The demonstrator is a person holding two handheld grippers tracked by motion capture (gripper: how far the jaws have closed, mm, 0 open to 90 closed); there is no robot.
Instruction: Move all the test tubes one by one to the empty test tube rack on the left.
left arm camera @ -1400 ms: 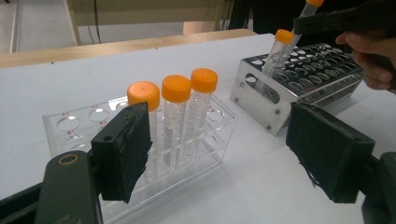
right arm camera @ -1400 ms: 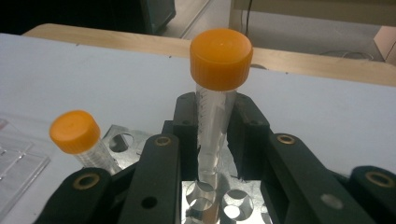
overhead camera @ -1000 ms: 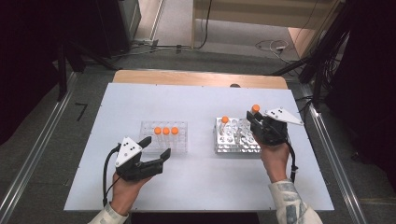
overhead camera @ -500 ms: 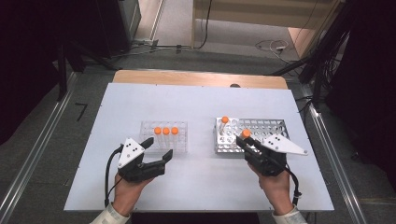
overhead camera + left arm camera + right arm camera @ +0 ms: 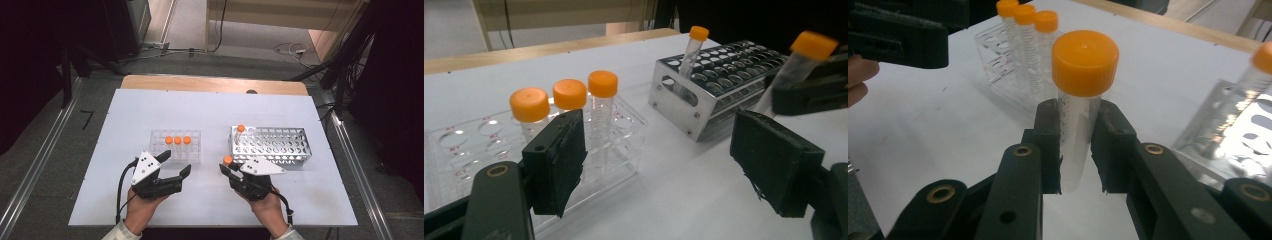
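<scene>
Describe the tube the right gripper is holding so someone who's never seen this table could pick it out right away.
Start at the metal rack on the right of the white table; just in front of its near-left corner sits the right gripper. Clamped upright between its black jaws is a clear tube with an orange cap. Unlike the lone tube in the metal rack and the three in the clear plastic rack, it stands in no rack.

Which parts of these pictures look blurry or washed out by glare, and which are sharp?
In the right gripper view, the held tube is sharp between the right claw pads, while the metal rack is blurred and glary. In the left gripper view, the three capped tubes are crisp; the held tube at the right edge is smeared. The high view is evenly lit on the table, dark around.
</scene>
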